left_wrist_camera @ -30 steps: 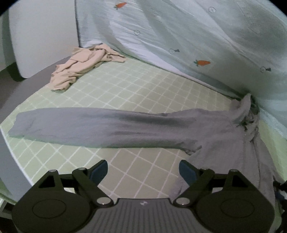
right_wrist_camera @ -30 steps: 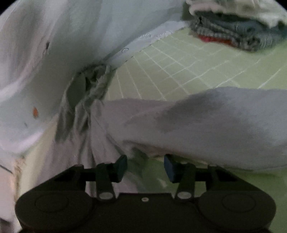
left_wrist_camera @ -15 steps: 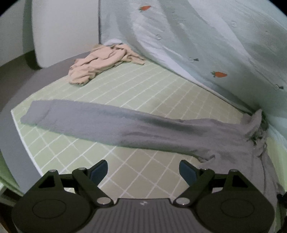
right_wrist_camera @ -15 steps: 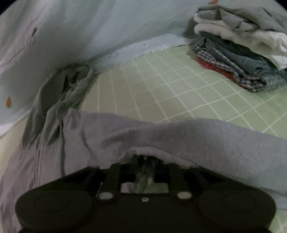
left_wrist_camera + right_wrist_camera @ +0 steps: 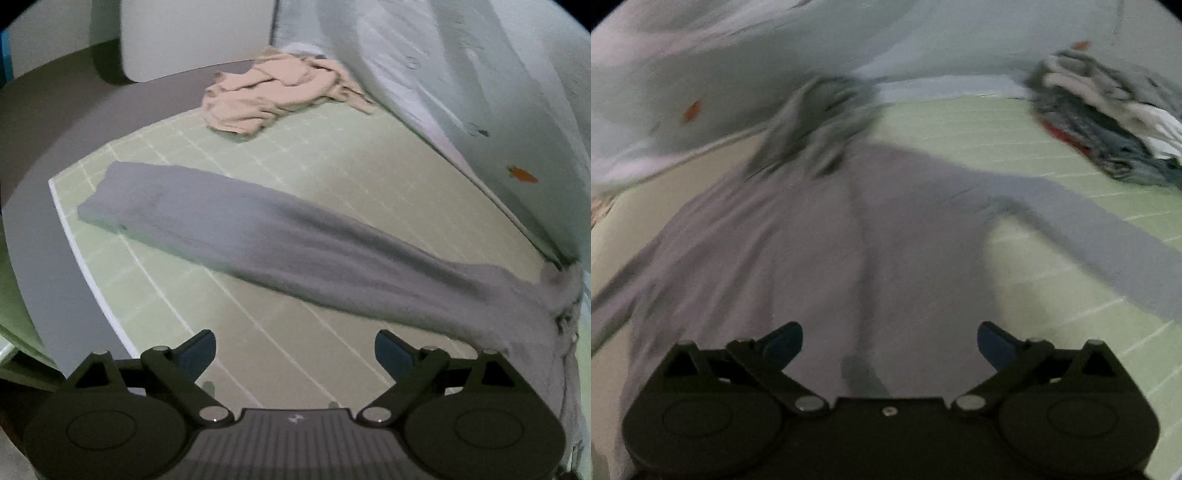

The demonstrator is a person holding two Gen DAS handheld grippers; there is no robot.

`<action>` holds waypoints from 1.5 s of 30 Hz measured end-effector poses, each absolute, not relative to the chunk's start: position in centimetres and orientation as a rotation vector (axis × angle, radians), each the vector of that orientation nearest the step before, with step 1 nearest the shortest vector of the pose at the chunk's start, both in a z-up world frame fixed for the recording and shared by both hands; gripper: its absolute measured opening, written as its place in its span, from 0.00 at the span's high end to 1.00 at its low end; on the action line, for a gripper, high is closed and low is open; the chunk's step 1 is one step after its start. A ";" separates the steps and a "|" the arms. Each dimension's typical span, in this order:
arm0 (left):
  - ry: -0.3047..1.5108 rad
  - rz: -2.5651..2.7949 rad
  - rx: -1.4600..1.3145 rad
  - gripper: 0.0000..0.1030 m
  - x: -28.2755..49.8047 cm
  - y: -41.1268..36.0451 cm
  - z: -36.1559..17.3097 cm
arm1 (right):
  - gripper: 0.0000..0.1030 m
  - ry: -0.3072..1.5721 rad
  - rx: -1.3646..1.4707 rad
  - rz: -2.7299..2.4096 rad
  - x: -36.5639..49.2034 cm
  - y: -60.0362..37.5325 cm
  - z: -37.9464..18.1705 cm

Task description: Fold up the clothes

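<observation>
A grey hooded sweatshirt [image 5: 295,251] lies spread on a bed covered by a pale green checked sheet [image 5: 314,166]. One long sleeve stretches flat toward the bed's left edge, its cuff close to that edge. The body of the sweatshirt [image 5: 820,258] lies near the bed's front edge, and its hood [image 5: 820,114] is bunched against a light blue quilt [image 5: 461,74] printed with small carrots, which rises along the bed's far side. The other sleeve runs off toward the right.

The left tongs [image 5: 294,349] hang over bare sheet just in front of the sleeve, spread wide and empty. The right tongs [image 5: 889,341] hang over the sweatshirt's body, also spread wide and empty; this view is blurred.

A crumpled beige garment [image 5: 280,96] sits at the bed's far left corner. A stack of folded clothes [image 5: 1108,118] rests at the far right.
</observation>
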State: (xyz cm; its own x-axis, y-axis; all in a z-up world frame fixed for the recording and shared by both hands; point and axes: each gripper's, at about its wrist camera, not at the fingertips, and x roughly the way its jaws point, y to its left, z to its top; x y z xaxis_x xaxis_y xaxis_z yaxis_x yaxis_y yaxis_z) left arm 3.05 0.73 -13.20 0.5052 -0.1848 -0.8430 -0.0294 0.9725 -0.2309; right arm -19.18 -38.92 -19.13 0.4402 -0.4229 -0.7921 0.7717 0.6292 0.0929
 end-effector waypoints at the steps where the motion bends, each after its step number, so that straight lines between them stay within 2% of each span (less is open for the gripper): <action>1: 1.042 -0.087 -0.220 0.10 3.8 1.6 -13.2 | 0.01 0.829 0.480 -0.761 -18.5 -37.4 -19.2; 7: 1.039 0.004 -0.220 0.10 8.8 7.8 -13.4 | 0.01 0.919 0.476 -0.742 -15.0 -31.1 -21.0; 12: 1.058 0.077 -0.167 0.10 14.0 12.1 -14.7 | 0.00 0.894 0.472 -0.847 -14.3 -29.1 -21.3; 19: 1.113 0.082 -0.151 0.10 19.1 14.8 -17.6 | 0.00 0.865 0.472 -0.969 -13.5 -27.6 -21.5; 23: 1.122 0.073 -0.159 0.14 19.4 15.0 -18.4 | 0.00 0.879 0.472 -0.996 -13.1 -27.6 -21.4; 26: 1.098 0.073 -0.119 0.28 18.9 14.6 -18.3 | 0.00 0.912 0.450 -0.995 -12.5 -27.4 -21.1; 28: 1.084 0.063 -0.105 0.45 18.4 14.5 -18.2 | 0.00 0.938 0.418 -0.987 -11.9 -27.3 -20.7; 29: 1.078 0.057 -0.097 0.49 18.2 14.3 -18.1 | 0.00 0.948 0.399 -0.984 -11.7 -27.2 -20.5; 30: 1.072 0.053 -0.086 0.60 18.0 14.2 -18.0 | 0.00 0.943 0.392 -0.978 -11.4 -27.1 -20.3; 31: 1.068 0.046 -0.083 0.77 17.8 14.2 -17.9 | 0.00 0.938 0.384 -0.972 -11.2 -27.0 -20.0; 33: 1.064 0.031 -0.109 0.89 17.4 14.4 -17.7 | 0.00 0.947 0.376 -0.957 -10.5 -26.8 -19.8; 40: 1.069 0.056 -0.189 0.92 15.3 16.8 -15.6 | 0.00 1.006 0.337 -0.911 -8.7 -25.8 -20.4; 45: 1.153 0.100 -0.290 0.91 15.4 18.1 -17.6 | 0.00 0.975 0.411 -0.913 -9.5 -26.4 -20.9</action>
